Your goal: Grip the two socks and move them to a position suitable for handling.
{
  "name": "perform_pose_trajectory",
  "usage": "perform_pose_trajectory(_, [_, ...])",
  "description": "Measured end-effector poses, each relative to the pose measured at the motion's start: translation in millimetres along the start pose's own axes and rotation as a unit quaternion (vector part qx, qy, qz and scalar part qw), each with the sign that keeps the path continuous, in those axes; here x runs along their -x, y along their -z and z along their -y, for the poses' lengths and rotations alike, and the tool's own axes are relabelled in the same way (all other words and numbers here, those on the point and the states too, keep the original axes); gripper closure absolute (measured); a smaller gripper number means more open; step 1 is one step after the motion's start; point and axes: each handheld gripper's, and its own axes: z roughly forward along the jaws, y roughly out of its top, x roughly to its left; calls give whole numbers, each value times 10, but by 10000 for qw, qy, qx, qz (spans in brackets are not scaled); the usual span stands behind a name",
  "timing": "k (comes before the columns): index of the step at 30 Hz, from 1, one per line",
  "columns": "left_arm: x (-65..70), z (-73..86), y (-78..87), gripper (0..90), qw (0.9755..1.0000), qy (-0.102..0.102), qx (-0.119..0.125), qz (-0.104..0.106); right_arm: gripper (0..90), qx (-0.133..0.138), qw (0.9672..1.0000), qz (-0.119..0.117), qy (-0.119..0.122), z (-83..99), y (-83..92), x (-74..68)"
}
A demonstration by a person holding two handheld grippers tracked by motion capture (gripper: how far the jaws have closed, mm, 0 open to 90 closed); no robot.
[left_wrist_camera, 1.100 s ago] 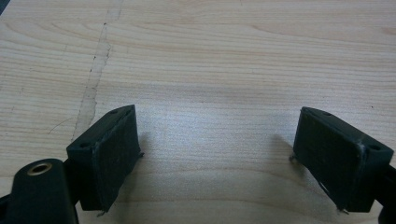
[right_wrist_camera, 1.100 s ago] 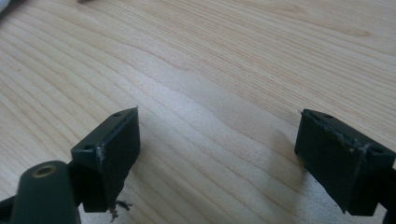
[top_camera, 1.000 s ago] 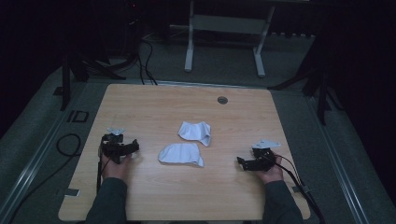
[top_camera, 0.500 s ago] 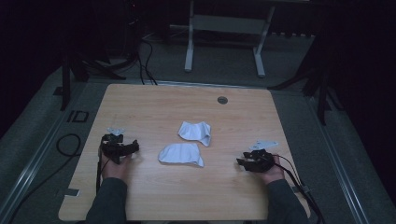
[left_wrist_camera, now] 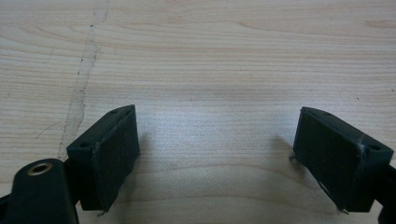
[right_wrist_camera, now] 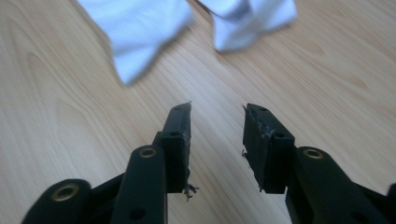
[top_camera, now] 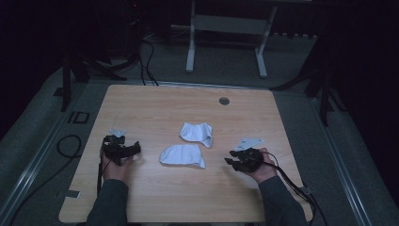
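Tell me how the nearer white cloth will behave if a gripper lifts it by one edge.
The nearer white cloth lies crumpled with soft folds, so it will probably droop and unfold rather than hold its shape. It looks thin, so likely light. Pushed instead, it would probably bunch up on the wooden table. The right gripper points toward it, open.

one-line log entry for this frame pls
left gripper: open, empty, over bare table | right gripper: open, empty, facing cloths | near cloth, far cloth: on table, ungrasped
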Motion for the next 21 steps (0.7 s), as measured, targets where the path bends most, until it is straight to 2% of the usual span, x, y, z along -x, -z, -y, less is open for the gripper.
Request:
perform_pose_trajectory(3, [6, 0, 4, 147, 10000, -15, -15, 9, 682, 55, 9998, -60, 161, -128, -56, -101])
perform_pose_trajectory(8, [10, 0, 7, 148, 10000, -33, -21, 20, 732, 147, 9988, -300, 349, -341, -206, -250])
perform_pose_trajectory(13, [26, 1, 11, 148, 10000, -44, -33, 39, 768, 121, 9976, -467, 492, -482, -379, -384])
perform_pose_trajectory(17, [47, 4, 18, 149, 9999, -104, -48, 99, 813, 30, 9976, -517, 458, -547, -534, -451])
perform_pose_trajectory(19, [49, 5, 18, 149, 9999, -123, -46, 108, 835, 104, 9975, -633, 298, -550, -623, -438])
perform_pose_trajectory(21, [49, 5, 18, 149, 9998, -125, -47, 111, 841, 66, 9978, -636, 177, -536, -716, -418])
